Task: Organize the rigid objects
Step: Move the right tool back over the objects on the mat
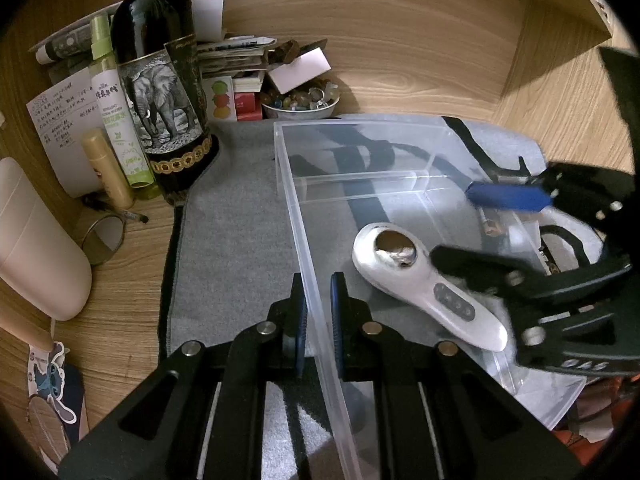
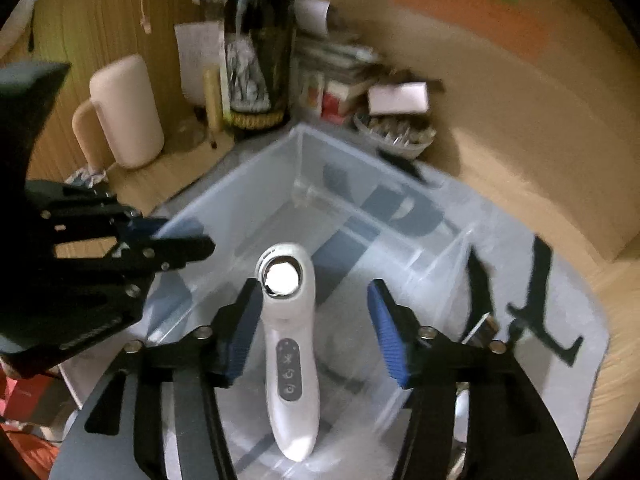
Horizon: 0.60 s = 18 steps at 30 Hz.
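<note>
The left claw [image 1: 318, 312] is nearest, its two blue pads pinched on the near-left wall of the one clear plastic bin [image 1: 288, 184], one pad outside and one inside. Just right of it, the right claw [image 2: 316, 332] stands wide apart over the bin, gripping nothing; one white handheld device [image 2: 290, 344] lies between its fingers on the bin floor, its round metal head pointing away and its left side just beside the left pad. The bin sits on a grey mat [image 1: 232, 216] on the table. Farther back left stand one dark elephant-label bottle [image 1: 160, 80], one green spray bottle [image 1: 116, 112] and, farther right, one bowl of beads [image 1: 300, 102].
</note>
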### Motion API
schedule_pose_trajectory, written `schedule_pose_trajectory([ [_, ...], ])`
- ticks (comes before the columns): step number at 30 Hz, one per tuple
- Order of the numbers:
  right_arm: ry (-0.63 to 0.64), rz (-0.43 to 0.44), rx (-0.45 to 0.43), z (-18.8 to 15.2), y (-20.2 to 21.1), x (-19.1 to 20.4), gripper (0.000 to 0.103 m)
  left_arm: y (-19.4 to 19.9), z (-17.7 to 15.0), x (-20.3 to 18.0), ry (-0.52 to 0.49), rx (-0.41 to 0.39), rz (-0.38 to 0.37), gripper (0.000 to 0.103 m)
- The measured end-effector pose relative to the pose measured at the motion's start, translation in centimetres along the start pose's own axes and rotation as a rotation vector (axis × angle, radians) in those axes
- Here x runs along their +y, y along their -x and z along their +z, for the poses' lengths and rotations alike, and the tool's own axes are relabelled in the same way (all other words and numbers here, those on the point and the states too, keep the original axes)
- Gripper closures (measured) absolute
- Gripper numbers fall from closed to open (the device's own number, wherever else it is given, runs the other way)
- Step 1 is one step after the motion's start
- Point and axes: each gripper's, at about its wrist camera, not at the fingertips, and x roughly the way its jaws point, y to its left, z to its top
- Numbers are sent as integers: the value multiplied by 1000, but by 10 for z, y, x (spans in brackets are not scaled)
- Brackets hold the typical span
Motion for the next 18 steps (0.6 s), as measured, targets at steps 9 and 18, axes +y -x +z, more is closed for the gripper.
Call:
schedule_pose_trajectory([
  [9,-33,-61,-120,1,41,-16,37,0,1,0,-2,9,12,93],
  [18,-101,-165,-193,-14,75,-50,33,0,3,-3,-4,19,26,92],
])
